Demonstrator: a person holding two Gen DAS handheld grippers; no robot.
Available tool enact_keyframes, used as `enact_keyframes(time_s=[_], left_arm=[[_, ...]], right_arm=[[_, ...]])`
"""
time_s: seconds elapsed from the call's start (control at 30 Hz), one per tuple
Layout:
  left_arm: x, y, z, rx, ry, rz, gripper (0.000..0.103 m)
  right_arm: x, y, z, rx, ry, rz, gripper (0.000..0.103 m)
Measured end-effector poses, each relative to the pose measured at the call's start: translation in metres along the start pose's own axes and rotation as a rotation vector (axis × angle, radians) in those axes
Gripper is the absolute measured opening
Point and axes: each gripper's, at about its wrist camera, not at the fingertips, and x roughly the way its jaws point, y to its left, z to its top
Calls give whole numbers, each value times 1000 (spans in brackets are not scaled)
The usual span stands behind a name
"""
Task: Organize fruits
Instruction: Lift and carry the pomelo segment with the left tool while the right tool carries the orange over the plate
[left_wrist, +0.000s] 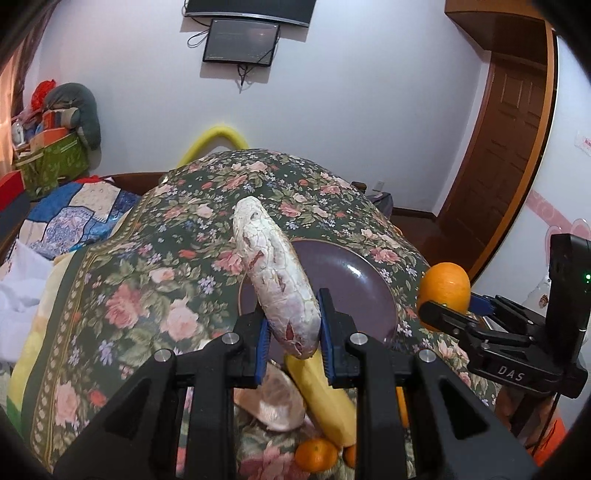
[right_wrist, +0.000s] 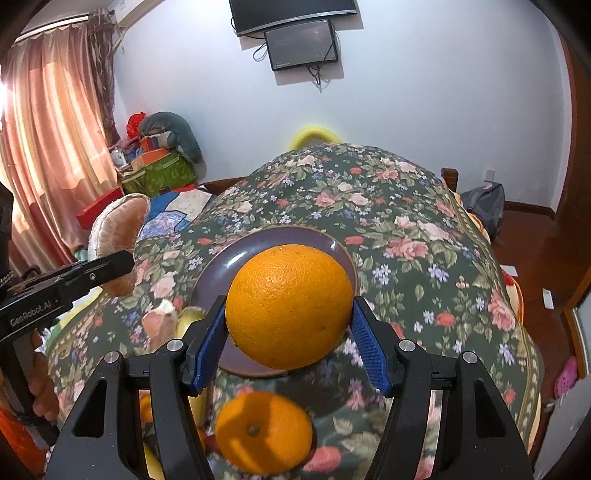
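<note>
Left view: the left claw (left_wrist: 291, 343) squeezes a pomelo slice (left_wrist: 275, 273) above the purple plate (left_wrist: 354, 280). A banana (left_wrist: 325, 398) lies below.

Right view: the right claw (right_wrist: 290, 332) grips an orange (right_wrist: 290, 304) over the plate (right_wrist: 229, 266) on the flowery cloth (right_wrist: 406, 236).

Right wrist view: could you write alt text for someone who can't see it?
Black tongs with blue pads grip a large orange above an empty purple plate on a floral cloth. Another orange lies below, and at left a second pair of tongs holds a pomelo wedge.
</note>
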Motion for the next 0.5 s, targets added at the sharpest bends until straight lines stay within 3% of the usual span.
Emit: enact_keyframes(time_s=[0.27, 0.5], left_arm=[[27, -5, 12, 40, 17, 7, 23], [57, -2, 19, 57, 79, -6, 23]], right_arm=[[22, -4, 11, -13, 14, -8, 61], [45, -9, 19, -33, 61, -15, 61]])
